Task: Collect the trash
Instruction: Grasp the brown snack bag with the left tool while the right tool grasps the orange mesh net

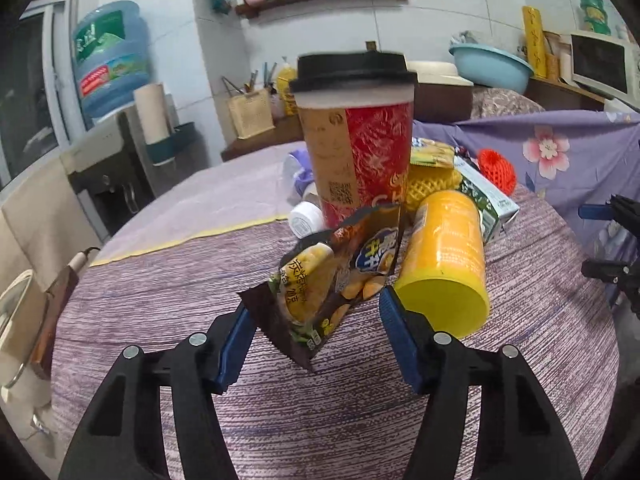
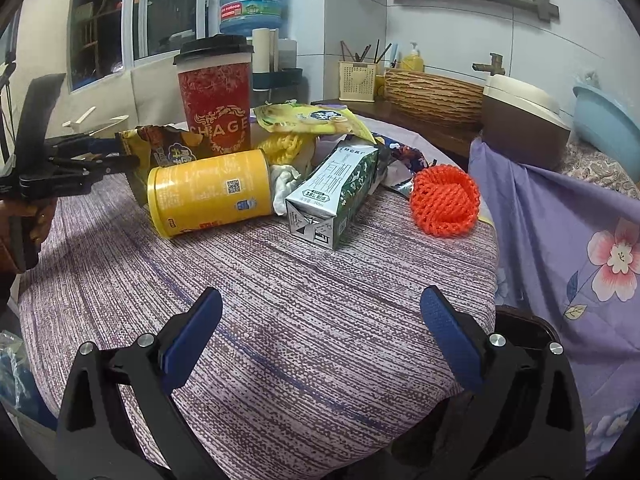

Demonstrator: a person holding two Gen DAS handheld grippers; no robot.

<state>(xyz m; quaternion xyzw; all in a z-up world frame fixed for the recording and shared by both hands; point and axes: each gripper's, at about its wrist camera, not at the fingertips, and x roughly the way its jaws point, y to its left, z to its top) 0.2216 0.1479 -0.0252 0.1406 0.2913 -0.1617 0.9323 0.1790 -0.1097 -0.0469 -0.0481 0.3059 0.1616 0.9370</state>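
Observation:
Trash lies piled on a round table with a purple woven cloth [image 1: 160,292]. My left gripper [image 1: 316,312] is open, its fingers on either side of a dark snack bag [image 1: 328,280] that stands between them; I cannot tell if they touch it. Behind the bag stand a red paper cup with a black lid [image 1: 356,132] and a yellow can [image 1: 444,256] on its side. My right gripper [image 2: 320,316] is open and empty above the cloth [image 2: 280,300], short of a green milk carton [image 2: 336,196] and an orange foam net [image 2: 444,200]. The left gripper [image 2: 104,160] shows at the bag [image 2: 168,148].
A yellow foam net [image 2: 288,144], a yellow-green snack bag [image 2: 312,120], crumpled tissue [image 2: 284,180] and a white bottle [image 1: 306,220] lie in the pile. A floral purple sheet [image 2: 580,240] hangs at the right. A counter with a basket [image 2: 432,96] runs behind.

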